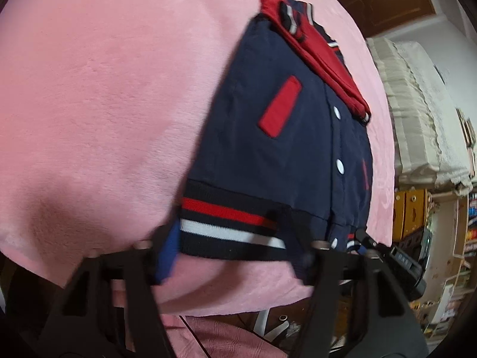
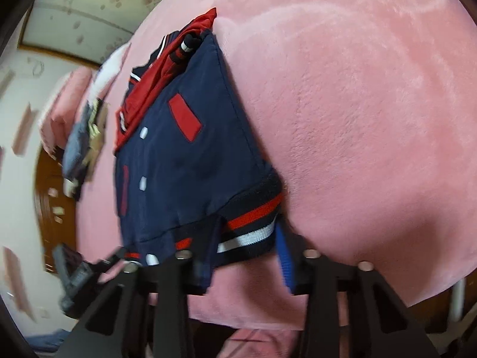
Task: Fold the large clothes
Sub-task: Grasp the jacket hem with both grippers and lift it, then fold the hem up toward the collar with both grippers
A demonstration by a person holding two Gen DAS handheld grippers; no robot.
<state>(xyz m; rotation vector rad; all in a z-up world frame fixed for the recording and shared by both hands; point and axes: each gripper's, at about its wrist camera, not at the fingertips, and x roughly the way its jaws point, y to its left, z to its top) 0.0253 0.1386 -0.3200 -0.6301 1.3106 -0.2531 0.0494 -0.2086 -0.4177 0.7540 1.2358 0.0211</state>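
Note:
A navy varsity jacket (image 1: 268,137) with red sleeves, red pocket flaps and white snaps lies front up on a pink plush blanket (image 1: 104,104), sleeves folded across the chest. My left gripper (image 1: 235,253) is open, its fingers straddling the striped hem (image 1: 229,226) at the jacket's left corner. In the right wrist view the jacket (image 2: 184,161) fills the middle. My right gripper (image 2: 247,256) is open, its fingers either side of the striped hem (image 2: 247,232) at the right corner. The other gripper (image 2: 77,274) shows at the lower left.
The blanket (image 2: 372,119) covers a raised surface whose front edge runs just under both grippers. A white bedding stack (image 1: 417,104), wooden doors (image 1: 387,3) and shelves (image 1: 468,238) stand to the right. A pile of clothes (image 2: 86,137) lies at the far left.

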